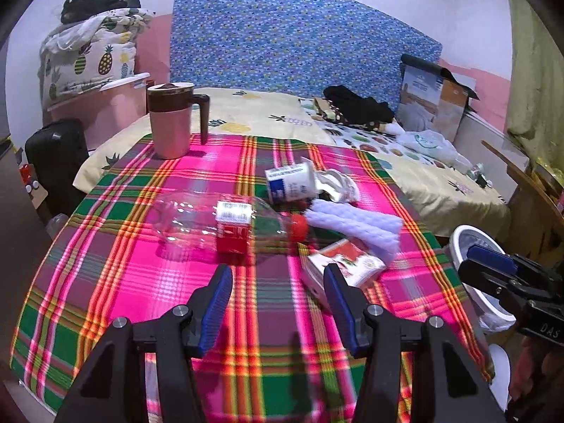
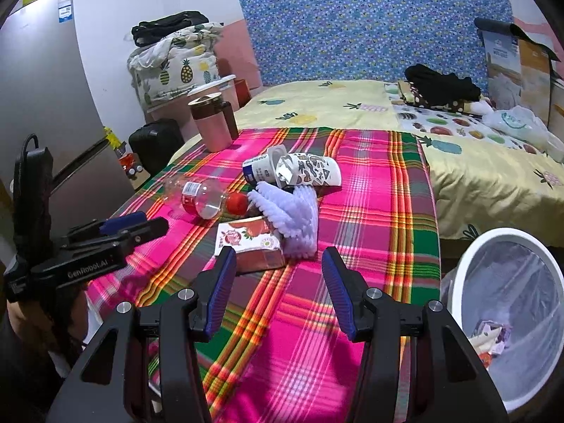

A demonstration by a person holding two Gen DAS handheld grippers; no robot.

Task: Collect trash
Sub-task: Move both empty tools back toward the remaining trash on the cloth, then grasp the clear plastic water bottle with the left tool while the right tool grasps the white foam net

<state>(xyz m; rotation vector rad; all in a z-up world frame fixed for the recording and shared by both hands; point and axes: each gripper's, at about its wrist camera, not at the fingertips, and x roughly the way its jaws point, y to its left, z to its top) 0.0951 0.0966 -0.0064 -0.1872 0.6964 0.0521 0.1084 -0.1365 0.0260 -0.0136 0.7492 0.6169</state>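
Trash lies on the plaid cloth (image 1: 141, 282): a clear plastic bottle (image 1: 218, 222) with red label and cap on its side, a white-blue cup (image 1: 290, 185), a crumpled patterned wrapper (image 2: 310, 172), a white foam sleeve (image 1: 356, 225) and a small juice carton (image 1: 343, 266). My left gripper (image 1: 278, 275) is open and empty just short of the bottle and carton. My right gripper (image 2: 278, 257) is open and empty, just short of the carton (image 2: 252, 245). The white bin (image 2: 507, 313) holds some trash at the right.
A pink-brown mug (image 1: 172, 120) stands at the cloth's far left corner. Beyond is a bed (image 2: 335, 105) with black clothes, a bag and a cardboard box (image 1: 437, 102). A black suitcase (image 1: 56, 155) and a fridge (image 2: 42, 105) stand left.
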